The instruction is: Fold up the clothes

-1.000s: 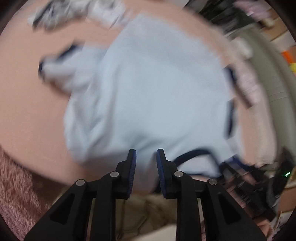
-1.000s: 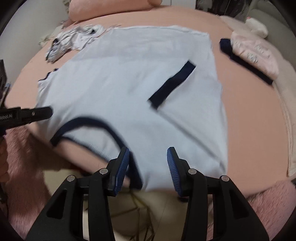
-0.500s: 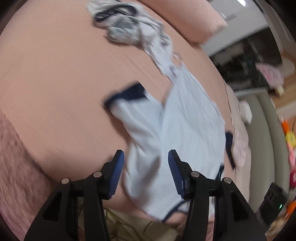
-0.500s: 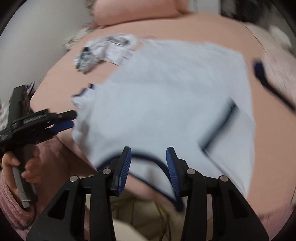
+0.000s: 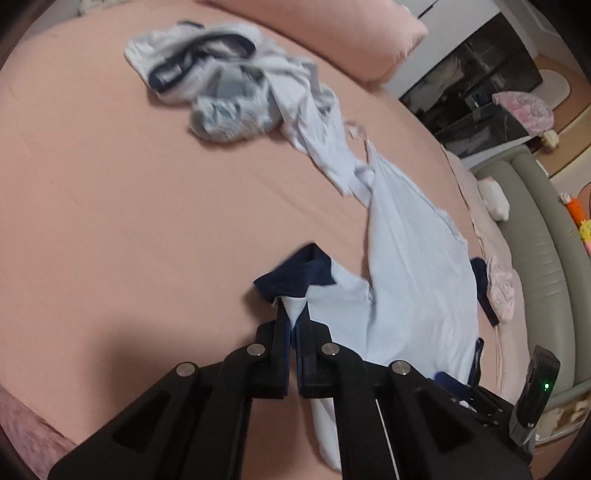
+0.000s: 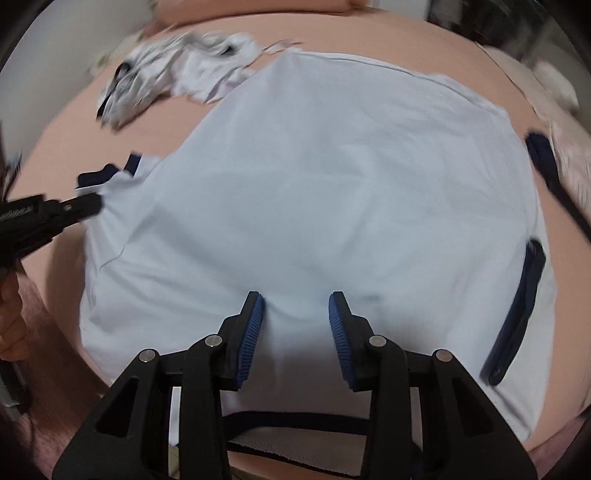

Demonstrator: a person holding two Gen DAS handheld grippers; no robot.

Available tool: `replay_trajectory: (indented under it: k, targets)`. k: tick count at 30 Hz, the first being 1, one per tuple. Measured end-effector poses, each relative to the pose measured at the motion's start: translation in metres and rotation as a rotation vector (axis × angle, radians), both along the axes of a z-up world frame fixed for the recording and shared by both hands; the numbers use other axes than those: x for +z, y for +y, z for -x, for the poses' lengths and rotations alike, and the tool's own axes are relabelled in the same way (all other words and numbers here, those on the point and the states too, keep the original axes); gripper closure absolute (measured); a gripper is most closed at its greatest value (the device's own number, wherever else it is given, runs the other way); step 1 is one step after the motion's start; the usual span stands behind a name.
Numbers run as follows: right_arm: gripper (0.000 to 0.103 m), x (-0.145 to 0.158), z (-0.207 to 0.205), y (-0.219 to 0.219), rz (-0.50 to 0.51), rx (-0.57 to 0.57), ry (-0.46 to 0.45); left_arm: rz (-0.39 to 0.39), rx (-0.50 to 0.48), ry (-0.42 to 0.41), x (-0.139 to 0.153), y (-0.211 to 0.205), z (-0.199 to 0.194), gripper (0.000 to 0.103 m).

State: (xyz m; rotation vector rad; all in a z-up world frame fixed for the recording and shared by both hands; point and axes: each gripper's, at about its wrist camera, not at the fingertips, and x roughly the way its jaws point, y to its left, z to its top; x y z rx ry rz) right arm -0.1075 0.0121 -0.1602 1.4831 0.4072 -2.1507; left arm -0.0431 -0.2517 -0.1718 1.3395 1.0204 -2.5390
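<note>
Sleeve pinched, shirt spread on the bed

My left hand-held gripper (image 5: 293, 314) clamps the light-blue shirt (image 6: 332, 184)'s sleeve (image 5: 317, 295); my right hand-held gripper (image 6: 296, 310), jaws closing, hovers unclenched over it.

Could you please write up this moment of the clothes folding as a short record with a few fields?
surface: pink bed sheet
garment in work: light blue T-shirt with navy trim, spread flat
left gripper: just closed, shut on the shirt's sleeve near its navy cuff
right gripper: jaws apart over the shirt near the collar, closing a little, not pinching
other items: crumpled pile of clothes; pink pillow
</note>
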Motion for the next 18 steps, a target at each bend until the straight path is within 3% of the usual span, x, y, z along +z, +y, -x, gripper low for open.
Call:
replay_trajectory:
  k: [5,7,8,9,12,15,16,18]
  targets:
    - [0.066,0.003,0.002,0.012,-0.036,-0.031,0.017,-0.182,-0.001,0.059,-0.007,-0.008,-0.003,0.096]
    - [0.066,0.01,-0.006,0.011,-0.038,-0.024,0.034,-0.19,0.022,0.063,-0.006,-0.007,-0.003,0.076]
    - [0.066,0.017,-0.012,0.013,-0.014,-0.009,0.037,-0.171,0.044,0.047,-0.007,-0.006,-0.009,0.057]
    - [0.066,0.023,-0.019,0.013,0.025,0.014,0.03,-0.154,0.06,0.022,-0.01,-0.004,-0.014,0.055]
    - [0.066,0.034,-0.043,0.002,0.105,0.104,0.016,-0.134,0.044,-0.046,-0.018,0.004,-0.027,0.057]
    - [0.065,0.035,-0.06,-0.017,0.108,0.188,0.034,0.011,-0.011,-0.062,-0.01,0.016,-0.017,0.059]
    - [0.066,0.036,-0.063,-0.024,0.096,0.211,0.044,0.044,-0.037,-0.069,-0.009,0.017,-0.01,0.062]
    - [0.065,0.041,-0.062,-0.035,0.101,0.245,0.032,0.066,-0.098,-0.074,-0.009,0.02,0.007,0.085]
